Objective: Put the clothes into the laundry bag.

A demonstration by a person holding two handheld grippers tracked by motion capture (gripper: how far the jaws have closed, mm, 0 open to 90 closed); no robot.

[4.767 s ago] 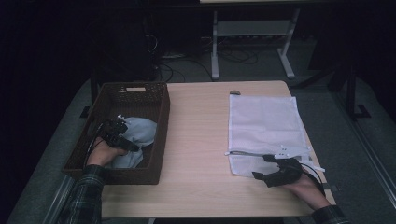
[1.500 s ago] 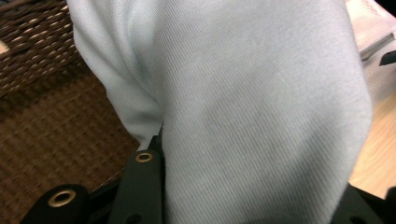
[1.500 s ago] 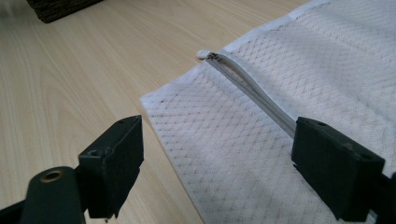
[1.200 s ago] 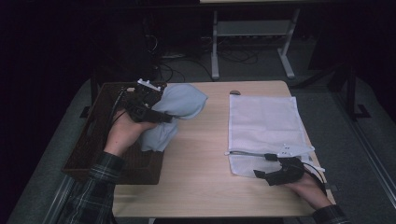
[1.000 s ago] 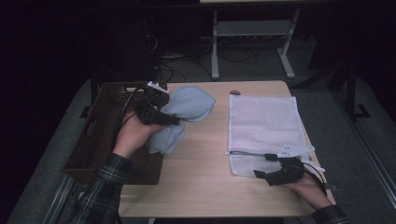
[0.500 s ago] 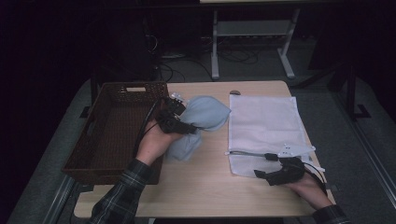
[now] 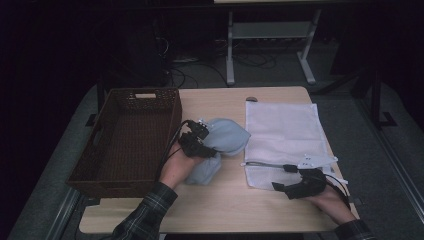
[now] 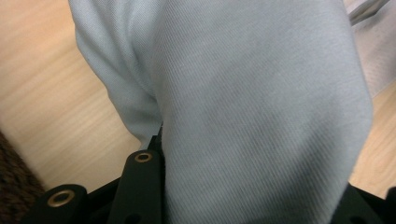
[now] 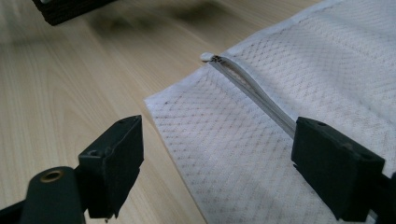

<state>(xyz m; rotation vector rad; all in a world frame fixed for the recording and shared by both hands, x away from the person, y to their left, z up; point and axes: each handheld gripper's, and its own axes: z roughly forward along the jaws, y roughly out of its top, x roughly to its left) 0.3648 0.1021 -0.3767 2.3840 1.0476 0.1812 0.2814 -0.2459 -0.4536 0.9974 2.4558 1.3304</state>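
A light blue cloth [image 7: 226, 137] is bunched in my left gripper [image 7: 199, 140], which is shut on it; the cloth's lower folds rest on the wooden table [image 7: 220, 205] between the basket and the bag. In the left gripper view the cloth [image 8: 261, 112] swells up between the black jaws of the left gripper [image 8: 257, 205]. A white mesh bag [image 7: 285, 127] lies flat at the right. My right gripper [image 7: 280, 186] sits at its near left corner, open. In the right gripper view the right gripper [image 9: 219, 154] has its jaws on either side of the bag [image 9: 280, 154], near the zipper [image 9: 252, 88].
A dark brown woven basket [image 7: 172, 125] stands at the table's left, its corner also in the left gripper view [image 8: 9, 158]. A small dark object [image 7: 251, 99] lies near the far edge. Behind the table are a white stand [image 7: 270, 35] and floor cables.
My left hand has carried the blue cloth out of the basket, rightward and down, onto the table beside the white bag. The right hand and gripper have stayed put.
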